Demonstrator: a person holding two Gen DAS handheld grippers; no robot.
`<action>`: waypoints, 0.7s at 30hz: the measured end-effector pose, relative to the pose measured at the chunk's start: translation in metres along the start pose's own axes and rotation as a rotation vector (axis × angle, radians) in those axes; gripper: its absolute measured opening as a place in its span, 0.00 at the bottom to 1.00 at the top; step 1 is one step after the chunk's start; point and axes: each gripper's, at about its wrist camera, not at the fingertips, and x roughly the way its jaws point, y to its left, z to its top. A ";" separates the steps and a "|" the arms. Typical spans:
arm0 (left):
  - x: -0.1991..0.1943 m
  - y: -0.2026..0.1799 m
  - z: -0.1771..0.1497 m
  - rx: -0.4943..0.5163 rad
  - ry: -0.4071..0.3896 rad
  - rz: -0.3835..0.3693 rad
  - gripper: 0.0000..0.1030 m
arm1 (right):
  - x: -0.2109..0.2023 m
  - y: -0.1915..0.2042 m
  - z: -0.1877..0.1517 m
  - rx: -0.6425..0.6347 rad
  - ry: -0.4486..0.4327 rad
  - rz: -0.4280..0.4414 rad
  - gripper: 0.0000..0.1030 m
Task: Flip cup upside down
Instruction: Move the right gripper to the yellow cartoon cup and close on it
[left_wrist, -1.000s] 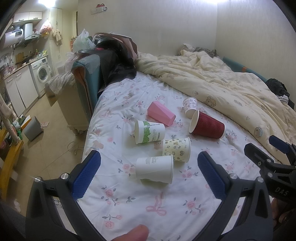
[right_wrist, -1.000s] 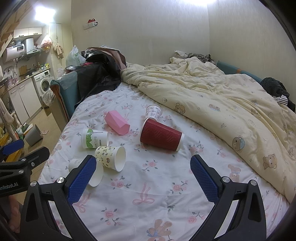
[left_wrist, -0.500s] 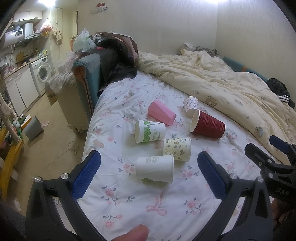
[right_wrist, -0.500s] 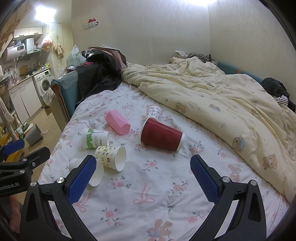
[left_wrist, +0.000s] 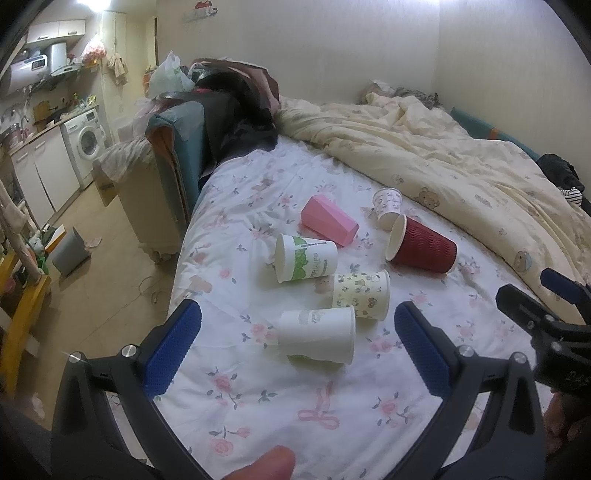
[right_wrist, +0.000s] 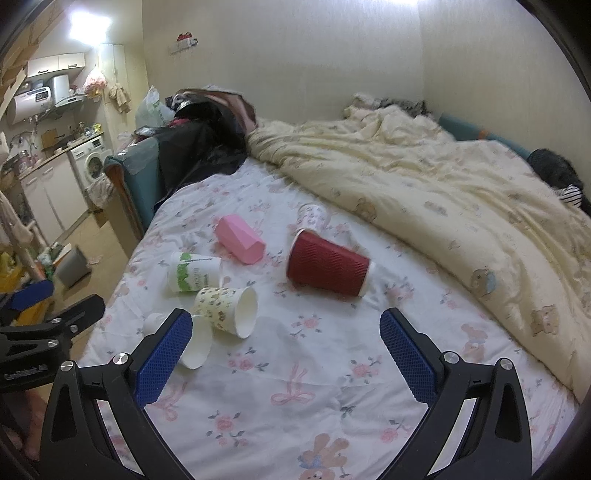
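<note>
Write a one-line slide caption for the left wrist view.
Open left gripper faces six cups scattered on the floral bedsheet, white cup nearest.

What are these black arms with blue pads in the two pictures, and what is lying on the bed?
They are hand-held tools, not a robot: a person holds one gripper in each hand, and a camera on each looks forward along its fingers. One picture comes from the left gripper, the other from the right gripper. Both are open and hold nothing. On the flowered bed sheet lie six cups, mostly on their sides: a white cup, a bear-patterned cup, a green-and-white cup, a pink cup, a red ribbed cup and a small patterned cup.
</note>
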 end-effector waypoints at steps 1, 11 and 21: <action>0.003 0.002 0.002 -0.001 0.003 0.010 1.00 | 0.002 0.001 0.005 -0.023 0.015 0.019 1.00; 0.051 0.027 0.014 -0.061 0.150 0.101 1.00 | 0.085 0.036 0.047 -0.440 0.278 0.191 1.00; 0.086 0.045 0.000 -0.106 0.299 0.133 1.00 | 0.184 0.081 0.033 -0.893 0.605 0.305 1.00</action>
